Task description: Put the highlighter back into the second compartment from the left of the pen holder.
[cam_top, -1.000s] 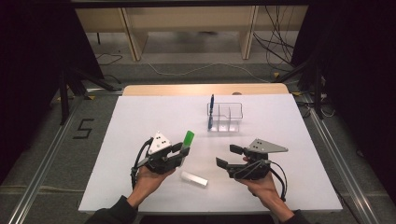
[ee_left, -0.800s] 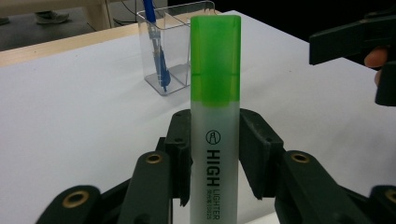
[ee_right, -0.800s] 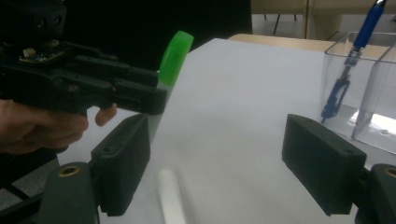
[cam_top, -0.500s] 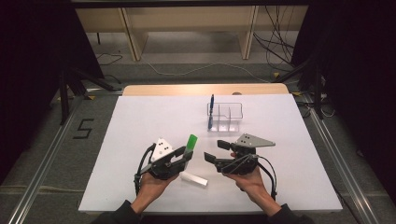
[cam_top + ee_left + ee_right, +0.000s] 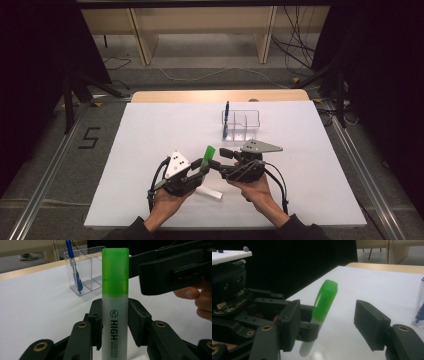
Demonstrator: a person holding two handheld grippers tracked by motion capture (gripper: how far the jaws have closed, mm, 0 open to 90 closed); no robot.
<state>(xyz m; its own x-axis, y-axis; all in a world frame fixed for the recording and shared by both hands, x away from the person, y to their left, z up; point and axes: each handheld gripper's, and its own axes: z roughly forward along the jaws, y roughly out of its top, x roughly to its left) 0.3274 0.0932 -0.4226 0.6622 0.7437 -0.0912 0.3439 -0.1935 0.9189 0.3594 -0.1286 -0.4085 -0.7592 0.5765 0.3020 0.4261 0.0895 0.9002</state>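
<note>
Now left gripper fingers clamped on highlighter barrel, green cap up, held above white desk. Right gripper fingers just been closing, one either side of cap, pads not yet touching. Clear organizer with blue pen beyond.

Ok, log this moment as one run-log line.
left gripper: shut on highlighter | right gripper: open, jaws just closing either side of green cap, not yet pressing | white marker: lying on table
</note>
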